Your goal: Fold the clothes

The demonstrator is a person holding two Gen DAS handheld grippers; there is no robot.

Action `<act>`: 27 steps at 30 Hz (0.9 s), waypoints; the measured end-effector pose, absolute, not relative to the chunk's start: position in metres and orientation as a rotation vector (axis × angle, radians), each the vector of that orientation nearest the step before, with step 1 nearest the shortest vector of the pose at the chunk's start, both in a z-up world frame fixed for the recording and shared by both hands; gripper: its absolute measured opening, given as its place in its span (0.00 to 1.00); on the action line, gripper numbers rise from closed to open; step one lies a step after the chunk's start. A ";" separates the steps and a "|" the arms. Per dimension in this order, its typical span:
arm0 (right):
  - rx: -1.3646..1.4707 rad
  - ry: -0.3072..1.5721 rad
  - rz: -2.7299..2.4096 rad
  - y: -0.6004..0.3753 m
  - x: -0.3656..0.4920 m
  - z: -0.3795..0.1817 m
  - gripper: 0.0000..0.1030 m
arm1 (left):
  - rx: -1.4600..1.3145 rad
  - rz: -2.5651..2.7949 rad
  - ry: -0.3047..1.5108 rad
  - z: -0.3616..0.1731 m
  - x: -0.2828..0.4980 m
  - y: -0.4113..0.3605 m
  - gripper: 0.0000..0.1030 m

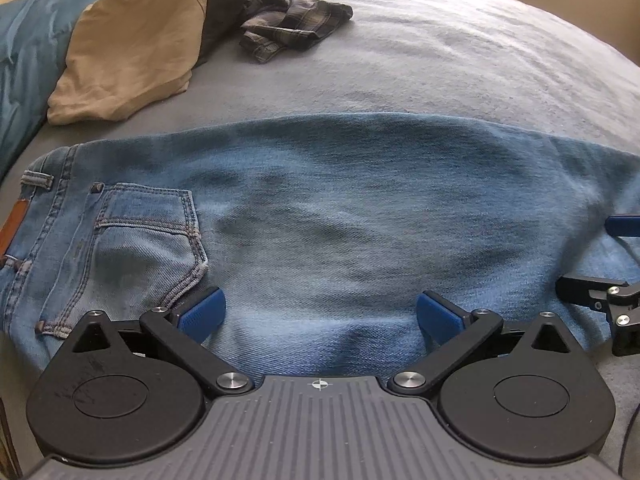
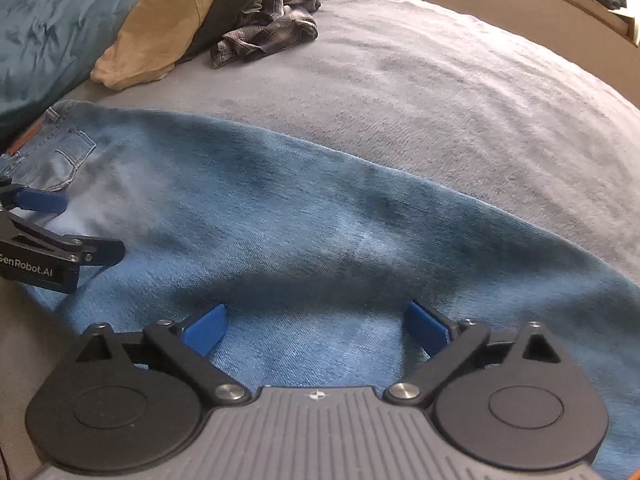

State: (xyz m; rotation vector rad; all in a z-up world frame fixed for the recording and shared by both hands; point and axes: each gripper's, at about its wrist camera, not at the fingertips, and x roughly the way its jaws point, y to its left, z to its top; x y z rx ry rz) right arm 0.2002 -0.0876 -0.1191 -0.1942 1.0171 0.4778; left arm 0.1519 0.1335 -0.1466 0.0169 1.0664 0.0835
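While spread flat across the near part of the grey bed (image 1: 460,52), jeans (image 1: 320,208) lie with waistband and back pocket (image 1: 148,236) at left, leg running off to the right. Left gripper (image 1: 320,316) tilted down over the near edge of the denim, blue pads (image 1: 202,314) wide apart, nothing pinched between them. Right gripper (image 2: 316,326) likewise over the leg further right, jaws wide apart, clamped on nothing. Seen at the right edge of the left view and the left edge of the right view: each other's gripper, just beside. Far left: tan garment (image 1: 132,48), plaid shirt (image 1: 292,16) crumpled beside it, teal blanket (image 2: 52,36) at the left edge.
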 end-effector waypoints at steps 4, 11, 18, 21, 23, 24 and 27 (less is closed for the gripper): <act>-0.202 1.013 0.478 -0.087 0.198 -0.119 0.98 | 0.015 0.085 1.067 -0.147 0.153 0.134 1.00; -0.228 1.019 0.482 -0.083 0.197 -0.120 1.00 | 0.016 0.092 1.067 -0.147 0.152 0.133 1.00; -0.236 1.024 0.480 -0.081 0.197 -0.120 1.00 | 0.009 0.096 1.061 -0.146 0.151 0.133 1.00; -0.238 1.026 0.481 -0.081 0.198 -0.120 1.00 | 0.001 0.098 1.049 -0.145 0.150 0.133 1.00; -0.239 1.026 0.483 -0.082 0.198 -0.120 1.00 | 0.018 0.103 1.027 -0.142 0.147 0.130 1.00; -0.239 1.025 0.484 -0.082 0.197 -0.120 1.00 | 0.029 0.103 1.012 -0.140 0.146 0.128 1.00; -0.240 1.025 0.486 -0.082 0.197 -0.120 1.00 | 0.075 0.077 0.927 -0.128 0.140 0.118 1.00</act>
